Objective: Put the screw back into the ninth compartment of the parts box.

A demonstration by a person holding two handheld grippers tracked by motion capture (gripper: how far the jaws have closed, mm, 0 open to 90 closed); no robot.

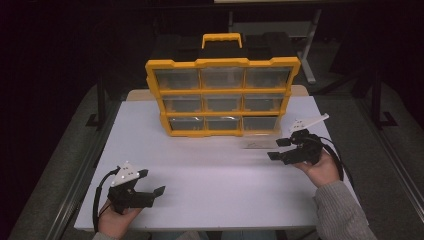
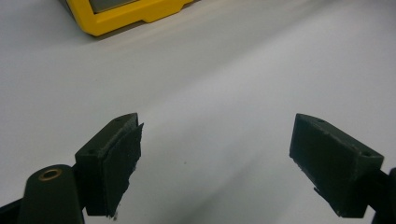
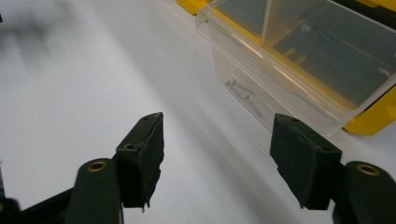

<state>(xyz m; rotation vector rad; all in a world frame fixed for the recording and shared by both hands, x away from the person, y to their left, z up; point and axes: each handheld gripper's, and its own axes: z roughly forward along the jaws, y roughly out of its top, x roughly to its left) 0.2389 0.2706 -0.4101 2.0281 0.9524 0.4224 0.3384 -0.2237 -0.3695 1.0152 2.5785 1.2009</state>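
Yellow organizer [image 1: 222,95], clear drawer [image 3: 299,60], black tongs [image 1: 281,150], white table [image 1: 220,175]

Count: 1 desk [image 1: 210,175]. 1 yellow organizer case [image 1: 222,97] with 1 carry handle [image 1: 221,39] and 9 clear compartments in a 3x3 grid. 1 clear plastic bin [image 3: 299,60] pulled out and sitting on the desk. 2 hand-held grippers: left hand-held gripper [image 1: 152,191], right hand-held gripper [image 1: 277,149], 2 jaws each.

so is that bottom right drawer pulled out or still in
Pulled out. In the right gripper view the clear drawer juts from the yellow organizer over the table; in the high view it shows faintly at the bottom right corner.
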